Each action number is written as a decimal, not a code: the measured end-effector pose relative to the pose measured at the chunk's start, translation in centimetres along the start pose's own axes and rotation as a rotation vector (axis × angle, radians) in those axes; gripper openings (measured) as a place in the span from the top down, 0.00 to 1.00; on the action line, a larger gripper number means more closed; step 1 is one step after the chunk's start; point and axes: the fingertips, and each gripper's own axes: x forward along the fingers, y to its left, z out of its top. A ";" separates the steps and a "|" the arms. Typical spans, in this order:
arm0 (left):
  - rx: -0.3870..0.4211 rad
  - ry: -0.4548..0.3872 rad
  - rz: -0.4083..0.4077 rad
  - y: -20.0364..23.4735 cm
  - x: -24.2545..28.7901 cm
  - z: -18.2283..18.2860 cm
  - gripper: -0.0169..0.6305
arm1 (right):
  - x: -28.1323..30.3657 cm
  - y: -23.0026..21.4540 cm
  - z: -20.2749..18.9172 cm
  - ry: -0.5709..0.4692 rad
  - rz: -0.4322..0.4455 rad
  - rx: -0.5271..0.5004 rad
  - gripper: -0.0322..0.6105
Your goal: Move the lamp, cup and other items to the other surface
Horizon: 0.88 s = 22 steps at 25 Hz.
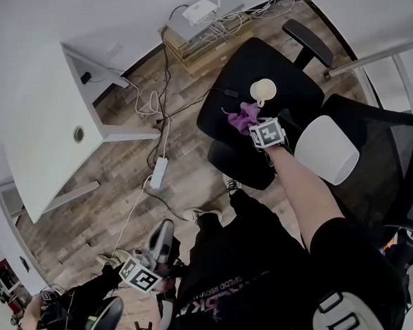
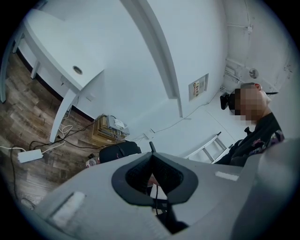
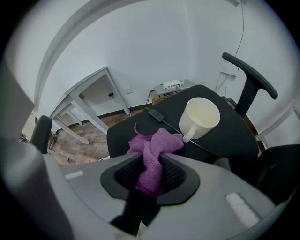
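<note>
Currently the right hand-held gripper [image 3: 152, 161] is pointed steeply down over a black office chair seat [image 3: 234, 136], with its jaws closed part-way and pressed on a purple cloth [image 3: 157, 143]. The cloth is bunched between the pads. Its loose end is spread out ahead of the jaws, apparently on the seat, and reaches up to the handle of a cream cup [image 3: 200, 117]. The cup is stood upright on the same seat, near the middle, with its handle turned toward the cloth. A black cable with an inline switch [image 3: 154, 114] is laid across the seat and passes under or just behind the cup. A black armrest [image 3: 248, 82] is seen beyond the cup. The left hand-held gripper [image 2: 151, 161] is held low at the person's left side and aimed roughly level across the room. Its jaw tips are brought together, and a thin dark line is seen in the small gap behind them; what that line is cannot be told. A white table [image 1: 41, 116] is noted well apart from the chair, across a wooden floor [image 1: 115, 174] strewn with cables and a white power strip [image 1: 159, 172]. A white rounded object [image 1: 325, 149] is seen against a second, mesh-backed chair [image 1: 390, 162] beside the right forearm; its kind cannot be told.
</note>
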 end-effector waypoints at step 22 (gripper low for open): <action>-0.077 -0.058 0.055 1.2 -2.0 -2.8 0.98 | 2.2 -1.8 -2.7 0.101 0.008 0.180 0.66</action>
